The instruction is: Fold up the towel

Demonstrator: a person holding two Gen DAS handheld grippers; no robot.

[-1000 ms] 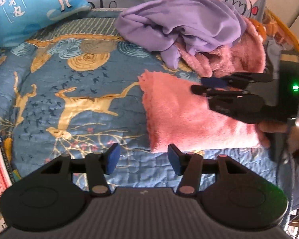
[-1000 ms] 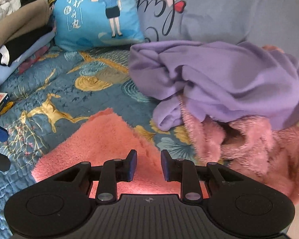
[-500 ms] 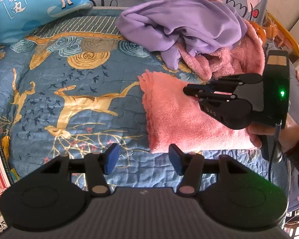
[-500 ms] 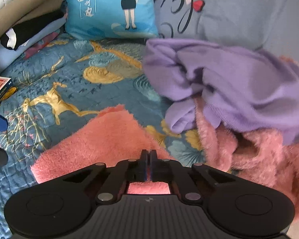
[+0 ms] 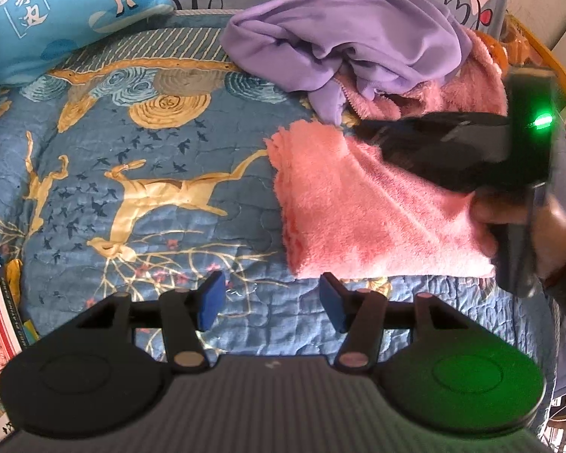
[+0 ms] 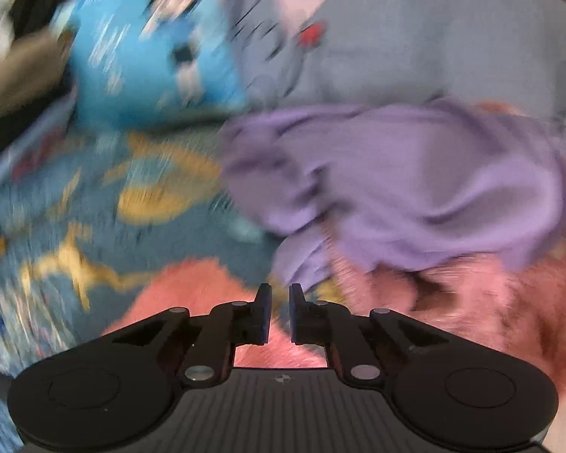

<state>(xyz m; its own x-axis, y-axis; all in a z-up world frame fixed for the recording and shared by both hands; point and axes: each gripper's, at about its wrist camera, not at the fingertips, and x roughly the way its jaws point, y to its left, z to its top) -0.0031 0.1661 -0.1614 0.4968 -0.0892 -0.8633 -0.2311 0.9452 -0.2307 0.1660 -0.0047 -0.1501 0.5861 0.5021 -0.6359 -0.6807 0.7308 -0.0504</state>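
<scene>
Left wrist view: a fluffy coral-pink towel [image 5: 377, 207] lies folded into a thick rectangle on the quilted blue bedspread [image 5: 139, 173] printed with gold deer. Beyond it a smooth lilac garment [image 5: 343, 41] is heaped on a rumpled pink fleece [image 5: 468, 90]. The left gripper [image 5: 269, 302] hovers over bare quilt just before the towel's near edge, its blue-padded fingers [image 5: 211, 300] spread about halfway with nothing between them. The right gripper [image 6: 279, 315], held in a hand [image 5: 547, 234], sits above the towel's far right part. Right wrist view is badly smeared, yet its fingers seem narrowly parted and opening, empty, with pink pile below.
</scene>
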